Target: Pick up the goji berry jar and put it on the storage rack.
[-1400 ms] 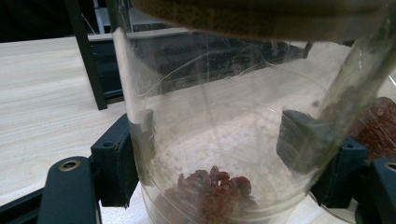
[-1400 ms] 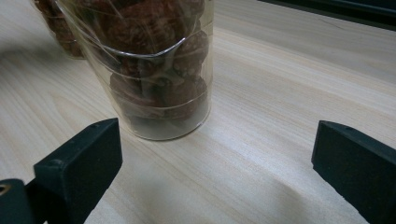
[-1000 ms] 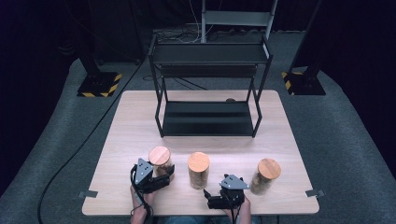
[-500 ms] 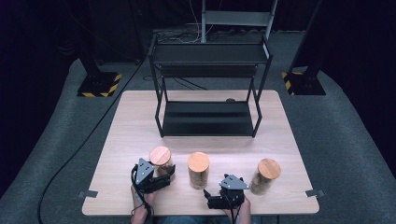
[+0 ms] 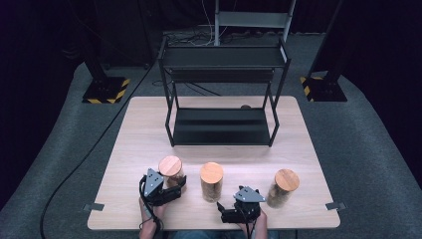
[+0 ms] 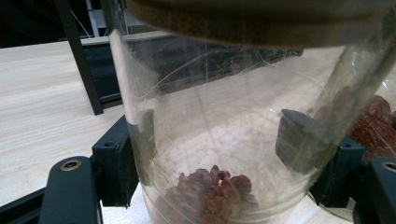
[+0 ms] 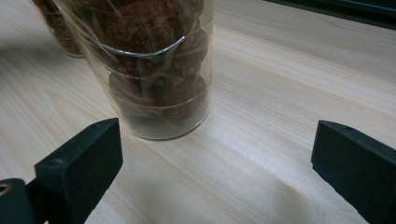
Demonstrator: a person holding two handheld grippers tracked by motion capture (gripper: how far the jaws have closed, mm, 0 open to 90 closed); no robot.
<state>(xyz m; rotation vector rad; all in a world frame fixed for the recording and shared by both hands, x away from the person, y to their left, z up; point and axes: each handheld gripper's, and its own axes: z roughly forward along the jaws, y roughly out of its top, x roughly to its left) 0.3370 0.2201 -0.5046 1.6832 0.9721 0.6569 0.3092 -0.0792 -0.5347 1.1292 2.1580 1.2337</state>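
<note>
Three clear glass jars with round wooden lids stand in a row near the table's six o'clock edge. The left gripper (image 5: 175, 185) is clamped on the left jar (image 5: 170, 172), both pads pressed to the glass, a few reddish pieces lying at its bottom. The right gripper (image 7: 210, 158) rests with jaws spread, empty, the fuller middle jar (image 7: 154, 70) at its eleven o'clock. Grasping looks done; next probably comes a steady upright lift toward the black metal shelf rack (image 5: 221, 127) at twelve o'clock.
</note>
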